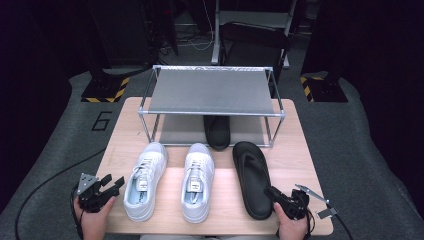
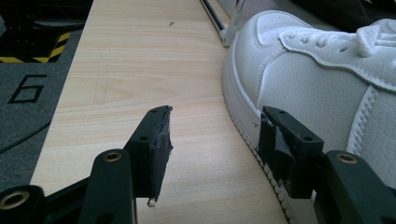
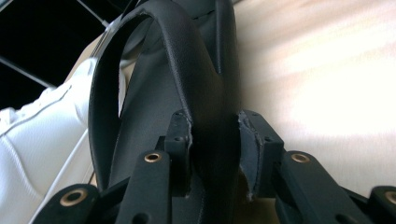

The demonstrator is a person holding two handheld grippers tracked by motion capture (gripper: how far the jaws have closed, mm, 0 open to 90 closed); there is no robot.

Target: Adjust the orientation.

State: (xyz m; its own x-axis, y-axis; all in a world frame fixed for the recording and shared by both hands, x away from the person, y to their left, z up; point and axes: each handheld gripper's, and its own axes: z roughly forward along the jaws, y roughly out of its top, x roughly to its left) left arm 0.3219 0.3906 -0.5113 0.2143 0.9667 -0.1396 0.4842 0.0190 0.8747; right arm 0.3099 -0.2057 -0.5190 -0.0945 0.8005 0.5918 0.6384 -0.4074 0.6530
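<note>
On the left I see my left gripper (image 1: 111, 185) low over the worktop (image 1: 225, 200), its jaws wide apart and holding nothing, just beside the outer side of the left white sneaker (image 1: 145, 181). The right white sneaker (image 1: 197, 181) stands next to it, toes toward the metal rack (image 1: 210, 92). Further right lies the black sandal (image 1: 251, 177). My right gripper (image 1: 275, 194) has its jaws around the sandal's heel edge, one inside and one outside; a small gap stays at the outer one
</note>
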